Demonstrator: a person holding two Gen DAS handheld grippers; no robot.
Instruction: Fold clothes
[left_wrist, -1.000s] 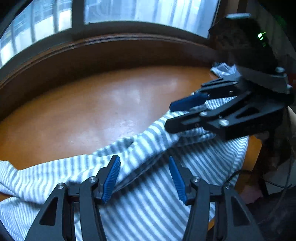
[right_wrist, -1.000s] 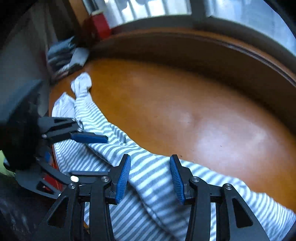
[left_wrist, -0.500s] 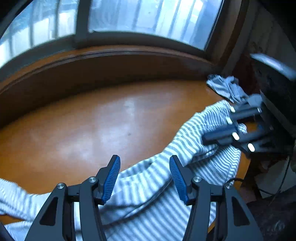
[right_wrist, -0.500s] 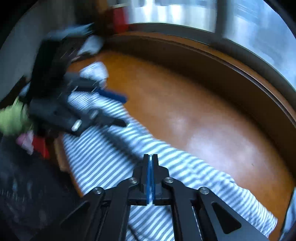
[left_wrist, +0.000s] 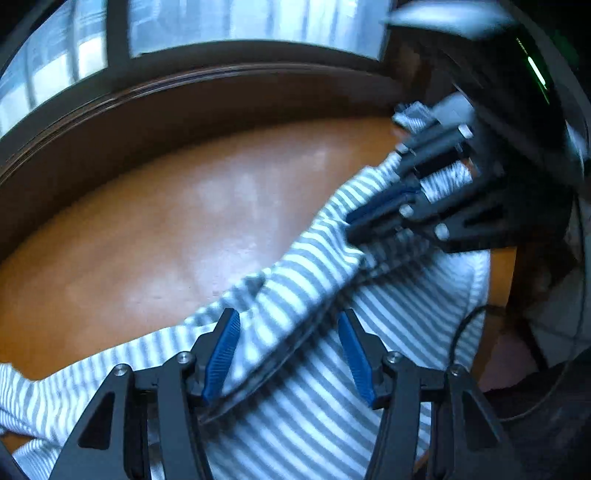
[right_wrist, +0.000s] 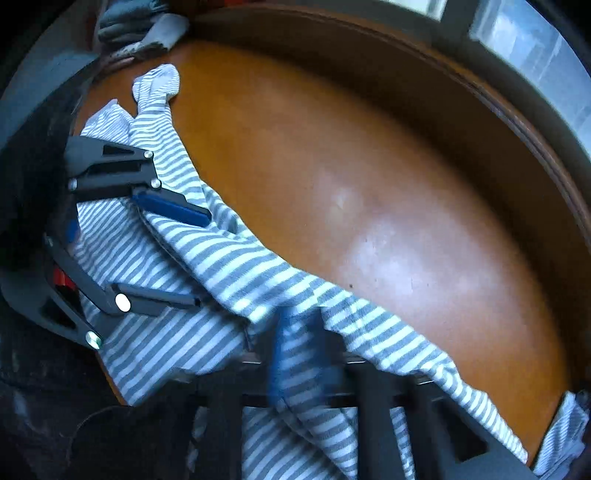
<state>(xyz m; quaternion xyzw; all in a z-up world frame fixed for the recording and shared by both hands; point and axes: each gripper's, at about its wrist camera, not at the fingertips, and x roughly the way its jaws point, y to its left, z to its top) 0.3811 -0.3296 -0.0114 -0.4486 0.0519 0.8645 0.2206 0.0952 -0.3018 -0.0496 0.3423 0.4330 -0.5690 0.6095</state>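
A grey-and-white striped garment (left_wrist: 314, 398) lies along the near edge of an orange-brown table (left_wrist: 147, 240). My left gripper (left_wrist: 288, 350) is open, its blue pads on either side of a raised fold of the cloth. In the left wrist view my right gripper (left_wrist: 384, 210) is at the right, shut on the garment's edge and pulling it up into a ridge. In the right wrist view the right gripper (right_wrist: 301, 354) is blurred at the bottom, with the striped garment (right_wrist: 229, 266) caught between its pads. There the left gripper (right_wrist: 184, 254) stands open over the cloth.
A dark raised wooden rim (right_wrist: 480, 103) and windows (left_wrist: 240, 22) run behind the table. A stack of folded clothes (right_wrist: 140, 29) sits at its far left corner. A dark cable (left_wrist: 465, 332) hangs off the right edge. Another bit of striped cloth (right_wrist: 565, 435) shows at the lower right.
My right gripper went from open to shut on the garment and has drawn its edge up toward the left gripper. The left gripper stayed open over the cloth.
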